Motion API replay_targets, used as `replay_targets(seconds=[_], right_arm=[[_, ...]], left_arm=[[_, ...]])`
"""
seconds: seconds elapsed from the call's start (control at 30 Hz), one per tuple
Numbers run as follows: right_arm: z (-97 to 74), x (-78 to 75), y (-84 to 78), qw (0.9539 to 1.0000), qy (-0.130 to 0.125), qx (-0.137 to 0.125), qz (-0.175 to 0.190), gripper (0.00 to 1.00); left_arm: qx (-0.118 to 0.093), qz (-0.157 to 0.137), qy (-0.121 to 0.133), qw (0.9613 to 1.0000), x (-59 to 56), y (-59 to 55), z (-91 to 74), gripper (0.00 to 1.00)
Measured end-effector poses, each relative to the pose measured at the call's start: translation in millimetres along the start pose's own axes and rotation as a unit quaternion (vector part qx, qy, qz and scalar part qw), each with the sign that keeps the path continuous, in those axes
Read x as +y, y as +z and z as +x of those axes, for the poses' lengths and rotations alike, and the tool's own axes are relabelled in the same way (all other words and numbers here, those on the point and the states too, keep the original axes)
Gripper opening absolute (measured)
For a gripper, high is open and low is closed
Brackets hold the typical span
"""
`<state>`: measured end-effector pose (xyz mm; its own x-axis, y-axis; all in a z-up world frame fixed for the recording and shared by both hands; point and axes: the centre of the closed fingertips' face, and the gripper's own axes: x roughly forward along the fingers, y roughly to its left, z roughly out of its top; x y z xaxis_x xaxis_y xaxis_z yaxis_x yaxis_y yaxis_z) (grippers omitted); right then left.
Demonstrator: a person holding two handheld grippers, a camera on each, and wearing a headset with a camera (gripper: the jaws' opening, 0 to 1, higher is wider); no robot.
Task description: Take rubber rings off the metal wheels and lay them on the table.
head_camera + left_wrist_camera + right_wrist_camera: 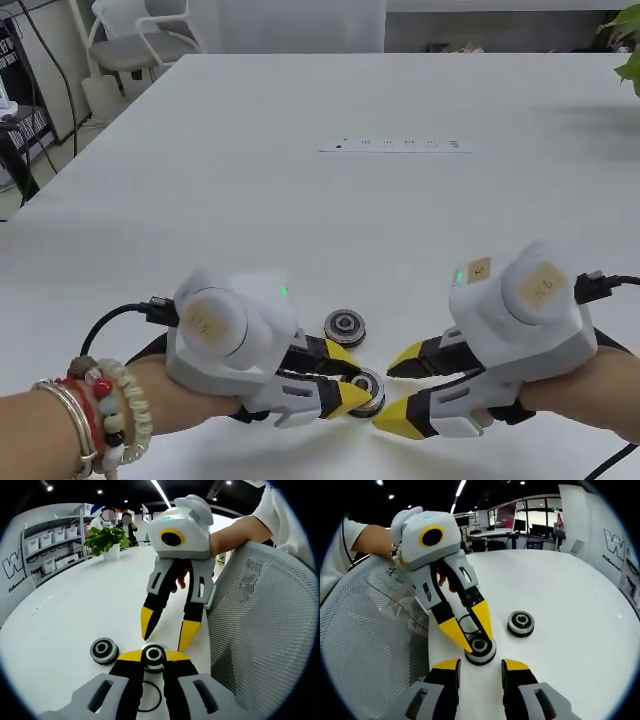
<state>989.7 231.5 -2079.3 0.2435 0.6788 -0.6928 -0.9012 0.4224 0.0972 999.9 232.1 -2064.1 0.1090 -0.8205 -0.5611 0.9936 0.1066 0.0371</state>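
left gripper clamped on a wheel, near table edge; wheel looks to rest on the surface, hard to be sure; right gripper jaws wide, tips pointing at that wheel from the opposite side, just short of it; second wheel close beyond, free; loose black rubber ring flat on table under the left jaws
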Motion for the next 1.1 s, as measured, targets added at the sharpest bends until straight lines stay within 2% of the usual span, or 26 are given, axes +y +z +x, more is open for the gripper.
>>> replay_targets(seconds=[0.2, 0.57, 0.73, 0.8, 0.87, 1.0, 1.1], right_arm=[[6.2, 1.6, -0.9, 1.0000, 0.002, 0.002, 0.004, 0.27], [7.1, 0.7, -2.1, 0.9999, 0.003, 0.003, 0.010, 0.21], [5.4, 0.6, -1.8, 1.0000, 0.004, 0.005, 0.002, 0.19], [3.1, -1.1, -4.2, 0.9999, 0.001, 0.012, -0.007, 0.14], [2.7, -1.5, -7.1, 0.9997, 0.000, 0.017, -0.016, 0.05], [2.7, -2.5, -6.5, 0.9998, -0.001, 0.015, -0.010, 0.03], [2.7, -3.8, -6.6, 0.9996, -0.006, 0.020, -0.021, 0.01]], left_arm=[[-0.004, -0.004, -0.001, 1.0000, 0.7, -0.6, -0.2, 0.09], [-0.013, -0.008, -0.003, 0.9999, 0.6, -0.3, -0.5, 0.09], [-0.015, -0.008, -0.003, 0.9998, 0.4, -0.1, -0.7, 0.09], [-0.015, -0.008, -0.003, 0.9998, 0.5, -0.2, -1.0, 0.09], [-0.016, -0.009, -0.003, 0.9998, 0.8, -0.4, -1.2, 0.09], [-0.016, -0.011, -0.002, 0.9998, 0.7, -0.2, -1.2, 0.09], [-0.016, -0.011, -0.001, 0.9998, 0.6, -0.1, -1.3, 0.09]])
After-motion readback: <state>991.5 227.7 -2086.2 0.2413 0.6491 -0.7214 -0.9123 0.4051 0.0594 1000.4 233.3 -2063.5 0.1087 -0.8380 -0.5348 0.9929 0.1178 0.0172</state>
